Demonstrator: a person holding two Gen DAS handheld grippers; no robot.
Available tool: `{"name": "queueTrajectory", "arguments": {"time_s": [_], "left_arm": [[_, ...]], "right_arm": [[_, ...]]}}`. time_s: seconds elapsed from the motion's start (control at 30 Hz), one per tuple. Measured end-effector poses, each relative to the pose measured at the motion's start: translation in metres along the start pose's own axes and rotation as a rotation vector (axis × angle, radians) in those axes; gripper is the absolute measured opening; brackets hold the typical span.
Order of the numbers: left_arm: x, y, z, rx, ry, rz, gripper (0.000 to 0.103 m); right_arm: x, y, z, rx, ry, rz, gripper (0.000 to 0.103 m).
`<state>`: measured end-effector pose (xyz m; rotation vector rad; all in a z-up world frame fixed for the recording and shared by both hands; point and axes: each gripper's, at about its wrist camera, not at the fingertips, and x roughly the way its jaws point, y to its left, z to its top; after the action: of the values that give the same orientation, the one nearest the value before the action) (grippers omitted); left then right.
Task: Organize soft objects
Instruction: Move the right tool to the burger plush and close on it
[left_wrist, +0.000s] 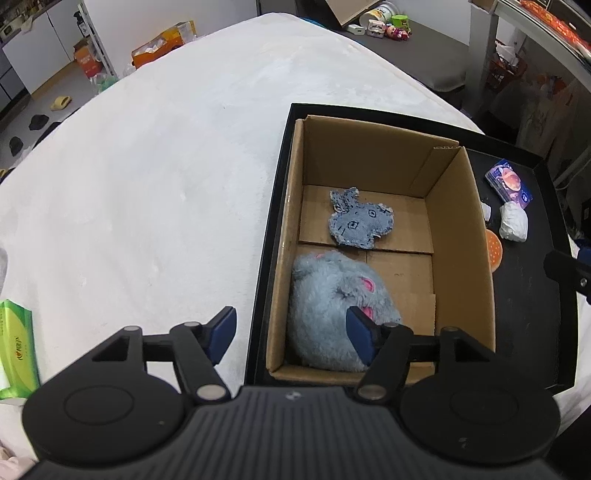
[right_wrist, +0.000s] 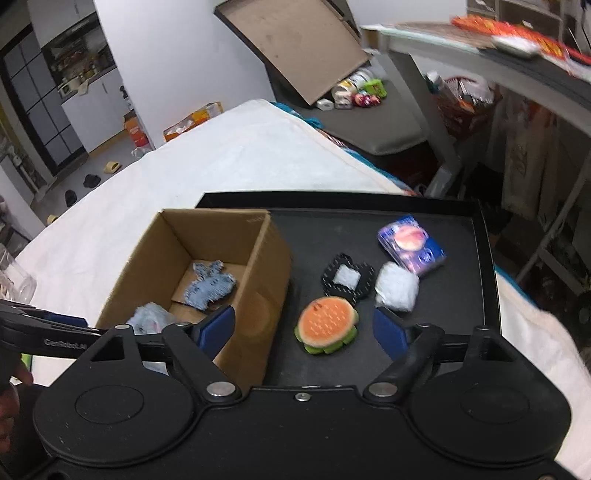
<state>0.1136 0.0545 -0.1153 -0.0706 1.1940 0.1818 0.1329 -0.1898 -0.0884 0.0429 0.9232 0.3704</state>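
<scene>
White bedding carries a black tray (right_wrist: 480, 258) and cardboard box (left_wrist: 461, 229). Left claw (left_wrist: 291, 332) hangs wide and empty, a grey plush (left_wrist: 325, 295) boxed beneath it. Right claw (right_wrist: 304, 328) gapes empty, a burger toy (right_wrist: 327, 325) between its pads, untouched.

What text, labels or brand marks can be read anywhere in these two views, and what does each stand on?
"GenRobot.AI", roughly, slightly blurred: on the black arm of the left gripper in the right wrist view.
Green tissue pack: a logo, too distorted to read.
Purple printed packet: print blurred.
Orange cartons on the floor: too small.
Red-and-yellow packaging on the shelf: blurred.
</scene>
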Motion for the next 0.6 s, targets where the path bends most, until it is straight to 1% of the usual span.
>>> {"name": "queueTrajectory", "arguments": {"time_s": [0.13,0.3,0.47,0.6], "left_arm": [[-0.002,-0.006,-0.002,0.005,-0.005,0.033,0.066],[-0.002,-0.01,-0.004,-0.011,-0.001,0.049,0.066],[-0.002,-0.011,-0.005,-0.019,0.002,0.071,0.067],[-0.002,-0.012,-0.003,-0.018,0.004,0.092,0.067]], "right_arm": [[0.005,-0.017,-0.008,0.041,0.025,0.001,0.081],[0.013,-0.035,-0.02,0.062,0.06,-0.001,0.082],[0.02,-0.048,-0.03,0.065,0.083,0.005,0.082],[0.025,-0.05,-0.033,0.047,0.077,0.021,0.082]]}}
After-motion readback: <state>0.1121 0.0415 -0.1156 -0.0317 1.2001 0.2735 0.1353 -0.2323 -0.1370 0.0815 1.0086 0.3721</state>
